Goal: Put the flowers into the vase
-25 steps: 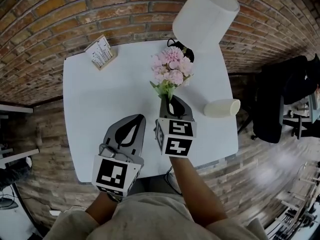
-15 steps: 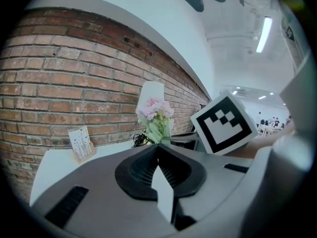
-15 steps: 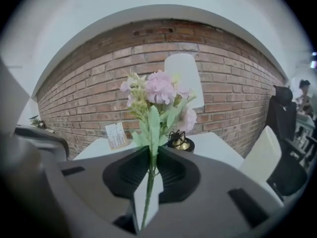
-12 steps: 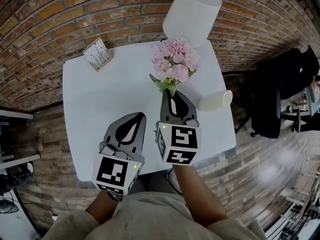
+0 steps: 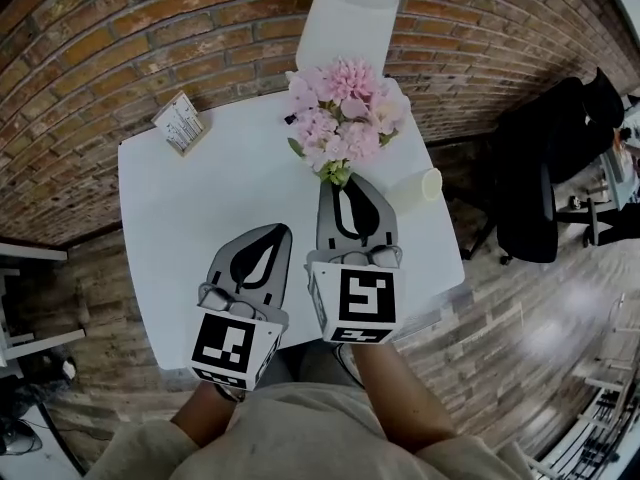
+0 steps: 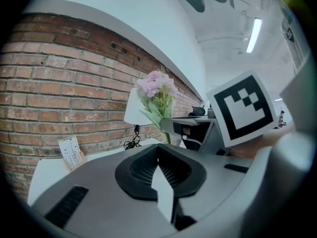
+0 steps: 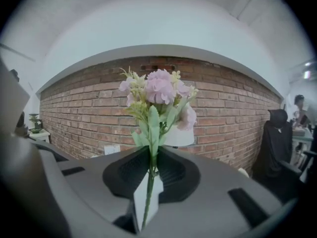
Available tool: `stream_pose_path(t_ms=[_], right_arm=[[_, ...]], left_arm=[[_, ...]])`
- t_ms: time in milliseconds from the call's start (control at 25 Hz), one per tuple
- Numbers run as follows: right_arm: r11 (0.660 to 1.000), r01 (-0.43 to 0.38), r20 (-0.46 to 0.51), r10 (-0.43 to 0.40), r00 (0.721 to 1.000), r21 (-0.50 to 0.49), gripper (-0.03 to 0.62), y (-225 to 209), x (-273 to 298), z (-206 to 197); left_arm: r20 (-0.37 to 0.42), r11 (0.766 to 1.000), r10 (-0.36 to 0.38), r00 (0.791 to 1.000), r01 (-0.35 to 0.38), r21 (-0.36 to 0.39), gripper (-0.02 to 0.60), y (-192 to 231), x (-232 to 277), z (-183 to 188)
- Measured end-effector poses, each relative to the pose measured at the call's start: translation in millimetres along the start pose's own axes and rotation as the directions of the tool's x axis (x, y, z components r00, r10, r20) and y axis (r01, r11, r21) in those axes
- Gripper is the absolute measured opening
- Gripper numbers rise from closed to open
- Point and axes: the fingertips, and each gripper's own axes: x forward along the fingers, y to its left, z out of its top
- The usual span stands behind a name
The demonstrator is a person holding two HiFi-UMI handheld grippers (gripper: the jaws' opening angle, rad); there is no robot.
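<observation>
Both arms reach forward from the torso, side by side. The right tool (image 5: 338,176) points nearly level above the white surface (image 5: 190,228), its jaws clenched on the green stem of the flowers (image 5: 340,118). The left tool (image 5: 275,230) hangs lower beside it, jaws closed together on nothing.

The surface stands against a brick wall (image 5: 110,38) and bears a white lamp (image 5: 348,18), a small card stand (image 5: 180,123) and a cream vase (image 5: 427,184) near its right edge. A black chair (image 5: 545,168) stands on the wooden floor (image 5: 520,308).

The flowers are 1 upright bunch of pale pink blooms with light green leaves, held well clear of the vase.
</observation>
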Motion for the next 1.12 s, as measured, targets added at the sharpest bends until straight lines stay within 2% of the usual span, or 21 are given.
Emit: stream_pose_path(t_ms=[200,440,640,920,1120], right_arm=[[1.000,0.029,0.060,-0.028,0.998,-0.007,0.051,-24,-17,20],[0.997,0.059,0.112,-0.053,0.992,-0.046,0.051,-24,-25,37],[0.997,0.076,0.151,-0.071,0.986,-0.031,0.051,-51,-49,50],[0.992,0.124,0.171,-0.116,0.978,-0.035,0.051,-54,-54,55],[0.989,0.146,0.194,-0.138,0.971,-0.026,0.051,-81,-75,63]], left_arm=[[0.014,0.999,-0.034,0.999,0.033,0.025,0.008,-23,8,13],[0.031,0.997,-0.074,0.997,0.073,0.037,0.008,-27,9,17],[0.031,0.994,-0.095,0.995,0.093,0.054,0.008,-58,18,25],[0.043,0.988,-0.148,0.988,0.145,0.060,0.008,-57,21,25],[0.037,0.983,-0.168,0.985,0.165,0.080,0.008,-87,29,33]])
